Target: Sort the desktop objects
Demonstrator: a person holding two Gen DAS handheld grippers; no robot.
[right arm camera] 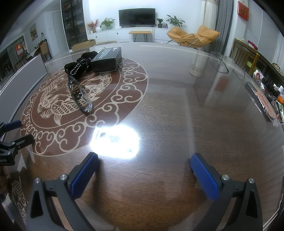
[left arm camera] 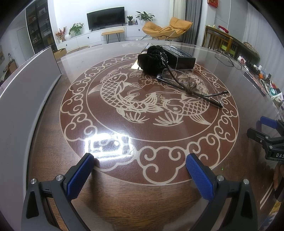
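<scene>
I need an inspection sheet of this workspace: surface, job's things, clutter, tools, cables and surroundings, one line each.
Surface: glossy table with fish pattern, bright lamp glare.
Job's things: glasses with a cord knotted around the arms, black pouch, black box; pouch touches box.
Clutter: small items along the right edge.
Tools: left tool and right tool open, holding nothing.
Cables: nothing seen.
Surroundings: TV, plants, yellow chair.
</scene>
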